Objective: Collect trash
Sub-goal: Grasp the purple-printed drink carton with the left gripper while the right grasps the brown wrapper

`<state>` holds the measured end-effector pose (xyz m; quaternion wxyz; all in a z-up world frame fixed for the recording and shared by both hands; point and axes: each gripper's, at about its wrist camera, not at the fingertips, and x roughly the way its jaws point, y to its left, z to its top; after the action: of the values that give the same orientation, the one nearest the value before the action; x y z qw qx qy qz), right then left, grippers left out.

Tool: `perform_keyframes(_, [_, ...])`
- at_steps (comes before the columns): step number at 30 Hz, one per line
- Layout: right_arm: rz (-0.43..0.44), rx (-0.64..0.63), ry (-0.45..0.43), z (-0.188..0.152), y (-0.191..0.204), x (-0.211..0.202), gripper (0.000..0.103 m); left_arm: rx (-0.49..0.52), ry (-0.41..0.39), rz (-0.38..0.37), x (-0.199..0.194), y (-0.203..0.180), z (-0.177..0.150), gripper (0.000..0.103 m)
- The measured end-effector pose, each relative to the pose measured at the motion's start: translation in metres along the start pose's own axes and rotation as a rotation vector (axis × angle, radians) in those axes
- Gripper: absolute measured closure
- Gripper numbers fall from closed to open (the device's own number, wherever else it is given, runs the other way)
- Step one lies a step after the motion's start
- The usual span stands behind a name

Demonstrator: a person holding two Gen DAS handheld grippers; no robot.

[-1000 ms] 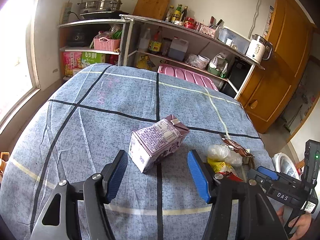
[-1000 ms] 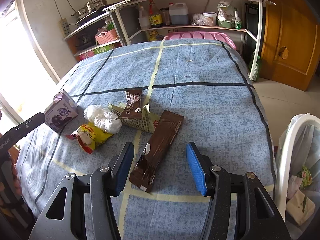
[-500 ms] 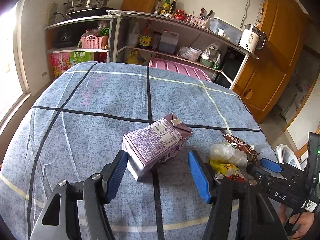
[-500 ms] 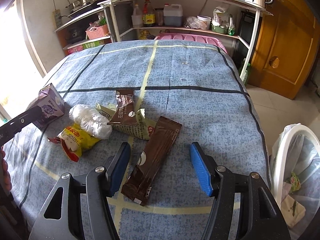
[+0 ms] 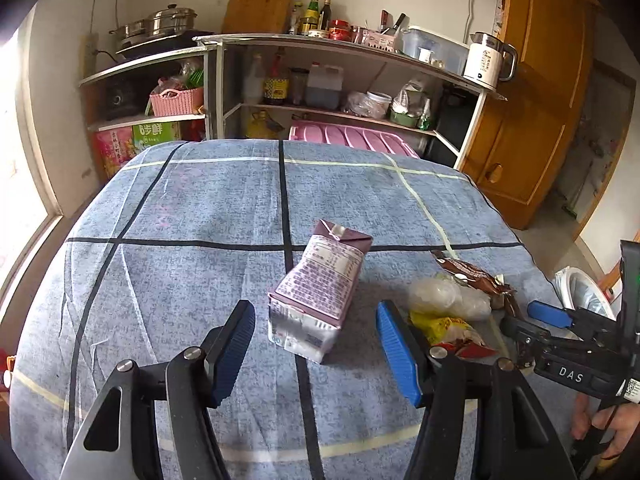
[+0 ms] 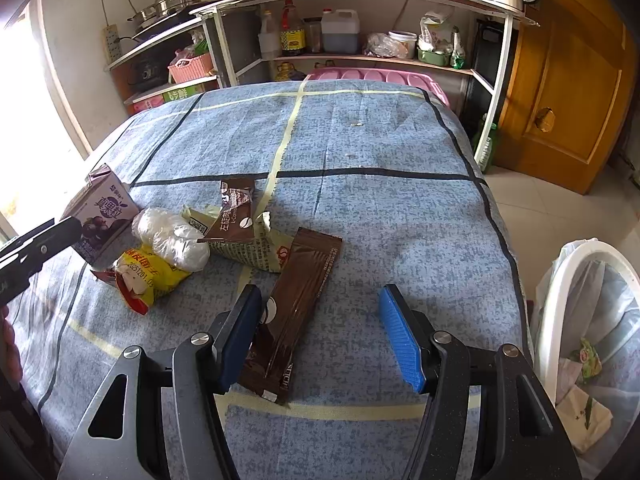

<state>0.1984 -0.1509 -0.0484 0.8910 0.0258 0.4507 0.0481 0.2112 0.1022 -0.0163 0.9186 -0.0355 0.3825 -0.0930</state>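
You stand at a blue-covered table [image 5: 180, 264], trash bin [image 6: 560, 280] at its right edge. Both tongs hang open and empty: your left gripper [image 5: 316, 348] brackets the purple carton [image 5: 320, 292], your right gripper [image 6: 320, 336] the brown wrapper [image 6: 296, 300]. Next, lower and close.

A blue mottled cloth [image 6: 400, 208] crossed by black and pale yellow lines covers the surface. On it, a purple drink carton [image 5: 320, 292] lies on its side, apart from a cluster of litter: a crumpled clear plastic bag [image 6: 172, 238], a yellow snack packet [image 6: 150, 278] touching it, a small brown coffee sachet [image 6: 236, 216] resting on a flattened pale printed wrapper [image 6: 260, 250], and a long dark brown wrapper [image 6: 296, 312] overlapping that wrapper's edge.
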Motion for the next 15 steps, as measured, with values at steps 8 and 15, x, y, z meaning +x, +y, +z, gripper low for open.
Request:
perform_keyframes(8, [-0.019,0.019,-0.010,0.000,-0.004,-0.001,0.057,-0.030,0.049,-0.024,0.021,0.006,0.004,0.040])
perform_keyframes(15, [-0.004,0.043,-0.021,-0.002,-0.014,-0.004,0.071,-0.020,0.041,-0.022,0.023,-0.001,0.004,0.044])
